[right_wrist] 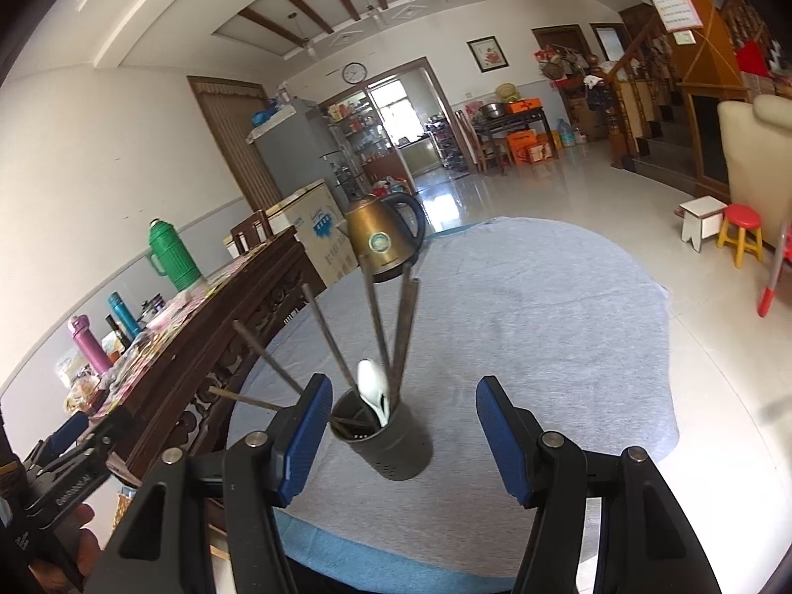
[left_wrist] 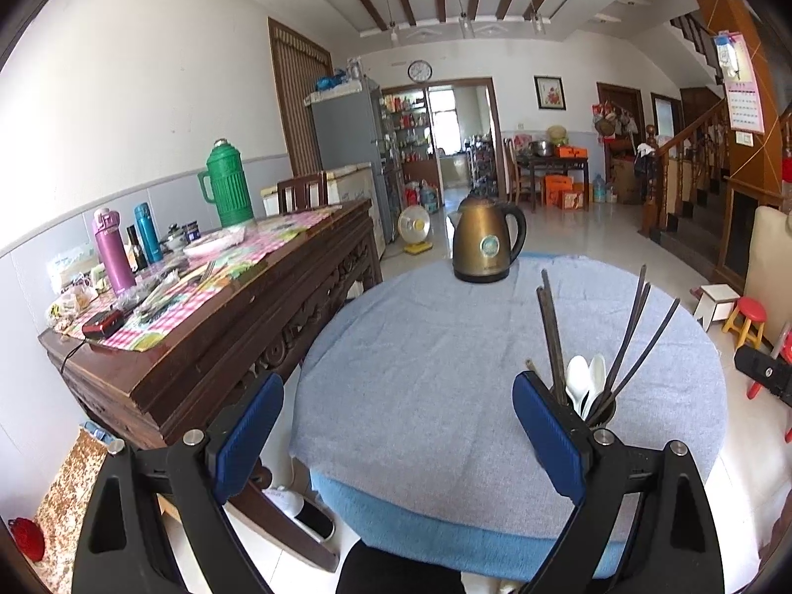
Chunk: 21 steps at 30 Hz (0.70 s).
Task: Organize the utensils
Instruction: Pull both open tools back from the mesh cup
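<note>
Fingers (right_wrist: 304, 438) of my right gripper (right_wrist: 403, 438) stand apart, empty, just short of the utensil holder (right_wrist: 391, 445); my left gripper (left_wrist: 396, 438) gapes empty beside it. Holder looks rigid, top-heavy with chopsticks (right_wrist: 391, 326); grasp its wall low.

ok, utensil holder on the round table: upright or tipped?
Upright. The utensil holder stands on the grey cloth, mouth up, chopsticks and white spoon sticking out.
</note>
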Tool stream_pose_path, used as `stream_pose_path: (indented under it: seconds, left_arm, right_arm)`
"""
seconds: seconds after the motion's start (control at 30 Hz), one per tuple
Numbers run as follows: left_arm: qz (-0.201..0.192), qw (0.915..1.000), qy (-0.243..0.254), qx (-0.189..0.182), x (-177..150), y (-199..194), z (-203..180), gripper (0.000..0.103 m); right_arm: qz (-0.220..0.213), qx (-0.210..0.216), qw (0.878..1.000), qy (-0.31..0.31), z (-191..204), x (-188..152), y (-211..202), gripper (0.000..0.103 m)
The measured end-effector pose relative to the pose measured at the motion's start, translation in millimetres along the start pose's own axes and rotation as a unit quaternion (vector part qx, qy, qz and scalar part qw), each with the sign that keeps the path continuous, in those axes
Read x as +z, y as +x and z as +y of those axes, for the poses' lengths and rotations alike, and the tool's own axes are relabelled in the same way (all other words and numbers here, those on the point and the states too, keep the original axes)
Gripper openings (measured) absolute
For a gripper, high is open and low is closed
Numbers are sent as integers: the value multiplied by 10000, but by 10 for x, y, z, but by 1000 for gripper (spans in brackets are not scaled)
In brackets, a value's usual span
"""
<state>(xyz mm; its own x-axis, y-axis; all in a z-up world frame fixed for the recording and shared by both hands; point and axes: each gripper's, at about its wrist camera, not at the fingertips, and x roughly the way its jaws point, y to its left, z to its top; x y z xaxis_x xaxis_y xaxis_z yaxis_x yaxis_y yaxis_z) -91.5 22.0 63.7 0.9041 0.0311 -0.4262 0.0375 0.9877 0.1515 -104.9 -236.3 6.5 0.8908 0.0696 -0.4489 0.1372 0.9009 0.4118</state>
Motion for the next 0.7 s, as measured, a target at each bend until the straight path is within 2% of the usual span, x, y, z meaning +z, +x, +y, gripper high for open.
stream_pose_path:
  seconds: [0.3, 0.7]
  left_arm:
    - [-321, 9993, -117, -139, 70, -102, 28, 94]
    - [-656, 9973, -312, -112, 254, -199, 148, 94]
  right_arm:
    - [-31, -115, 9999, 33, -104, 27, -6, 65]
    - [-116, -278, 9995, 120, -231, 104, -49, 65]
